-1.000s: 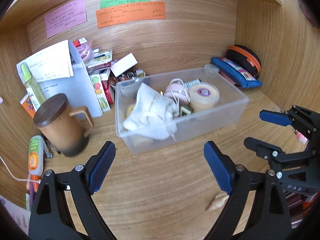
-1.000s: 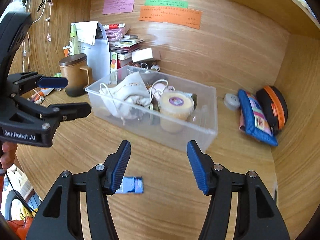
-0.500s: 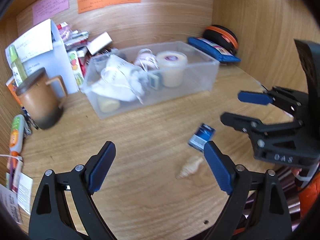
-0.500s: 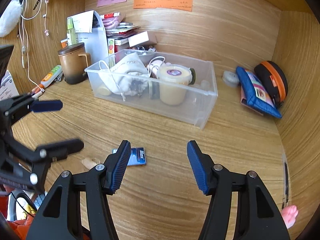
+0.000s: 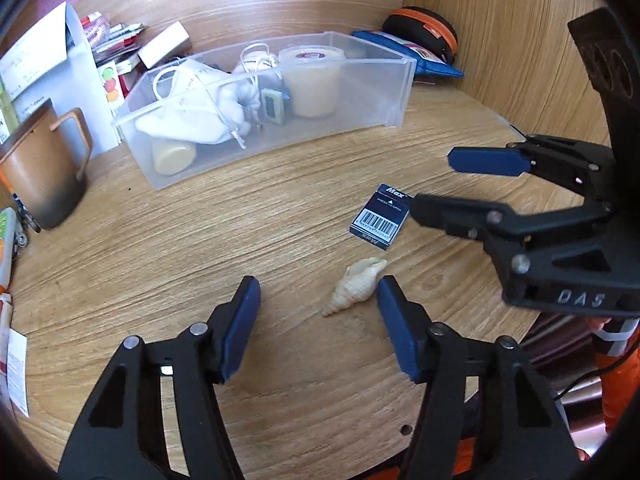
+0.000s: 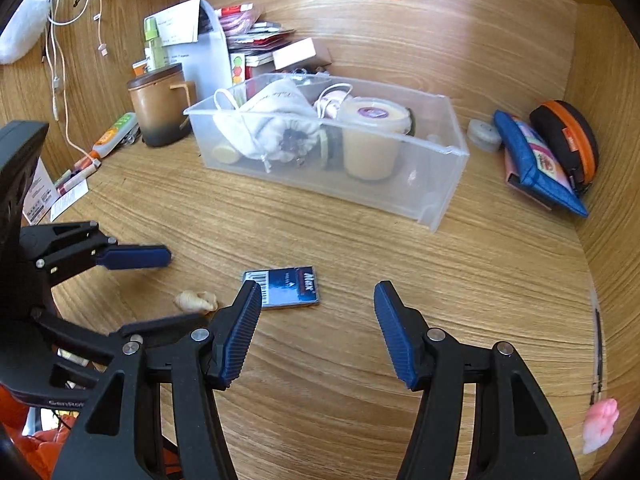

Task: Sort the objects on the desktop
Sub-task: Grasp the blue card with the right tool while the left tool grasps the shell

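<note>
Cream and ridged, the small spiral shell [image 5: 356,286] lies on the wood-grain desk [image 5: 168,256] just ahead of the left gripper [image 5: 318,320], off toward its right pad, with bare desk before its left pad. That gripper's jaws are closing, and the shell sits between the lines of the two pads but neither one presses on it yet. The shell tapers to a point at the near end and swells at the far end, so my guess is that a grip across the fat middle would hold best; a pinch near the tip would likely squirt it out, since it looks hard and slick. Shifting the gripper a little to its right first would centre the shell.

Ahead of the right gripper [image 6: 316,332], close to its left pad, lies a flat dark-blue staple box [image 6: 286,290] with a barcode and white lettering. This gripper's jaws stand about half apart and hold nothing. The box looks like thin card, low on the desk, so the pads would need to come right down to the surface and take it by its long edges.

Farther out from both grippers stands the clear plastic bin [image 6: 440,148], rigid and straight-walled, already holding a white drawstring cloth bag [image 6: 272,120], a round tub [image 6: 372,136] with a lid, and other small things. That seems the likely place for both loose items; there is free room at its right end.
</note>
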Available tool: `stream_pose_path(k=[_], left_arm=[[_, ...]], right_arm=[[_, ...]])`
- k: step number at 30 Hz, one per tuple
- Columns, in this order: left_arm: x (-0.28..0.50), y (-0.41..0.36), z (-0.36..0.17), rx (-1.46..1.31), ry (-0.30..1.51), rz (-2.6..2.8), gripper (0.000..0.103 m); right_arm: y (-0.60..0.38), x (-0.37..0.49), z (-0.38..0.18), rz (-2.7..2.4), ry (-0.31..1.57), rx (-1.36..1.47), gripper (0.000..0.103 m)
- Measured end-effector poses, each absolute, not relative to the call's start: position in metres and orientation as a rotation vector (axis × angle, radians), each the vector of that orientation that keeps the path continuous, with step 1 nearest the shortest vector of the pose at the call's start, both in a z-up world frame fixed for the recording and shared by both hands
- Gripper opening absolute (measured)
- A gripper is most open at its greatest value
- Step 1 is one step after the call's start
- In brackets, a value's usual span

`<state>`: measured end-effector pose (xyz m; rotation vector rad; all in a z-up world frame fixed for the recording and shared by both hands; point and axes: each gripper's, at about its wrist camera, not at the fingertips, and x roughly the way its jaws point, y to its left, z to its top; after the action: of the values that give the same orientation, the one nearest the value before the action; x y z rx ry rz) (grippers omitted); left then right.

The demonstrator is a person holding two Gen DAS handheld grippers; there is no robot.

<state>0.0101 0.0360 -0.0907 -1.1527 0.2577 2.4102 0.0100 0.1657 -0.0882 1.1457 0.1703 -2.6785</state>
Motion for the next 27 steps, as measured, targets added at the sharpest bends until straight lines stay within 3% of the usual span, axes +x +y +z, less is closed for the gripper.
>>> stream_pose_path(k=[2,4,11,19,21,27], left_arm=[[0.009,0.035,-0.091,-1.146,0.258,2.41,0.054],[0.008,0.035,-0.091,-1.138,0.272,2.435,0.038],[0.005,0.027,-0.093,-1.123,0.26,2.46,0.015],[0.004,0.019,-0.094,-1.105,0.245,2.515,0.015],[0.002,0.016,-0.093,-1.112,0.221,2.51,0.015],[-0.003,0.007,-0.087,-1.108,0.182,2.532,0.015]], right_arm=[[0.163,0.009,-0.091,-2.665,0.184,1.152,0.055],[0.159,0.007,-0.093,-2.656,0.203,1.155,0.055],[0.148,-0.003,-0.103,-2.605,0.215,1.182,0.055],[0.138,-0.009,-0.111,-2.572,0.206,1.189,0.054],[0.136,-0.009,-0.111,-2.573,0.207,1.179,0.045],[0.133,-0.01,-0.108,-2.556,0.198,1.193,0.045]])
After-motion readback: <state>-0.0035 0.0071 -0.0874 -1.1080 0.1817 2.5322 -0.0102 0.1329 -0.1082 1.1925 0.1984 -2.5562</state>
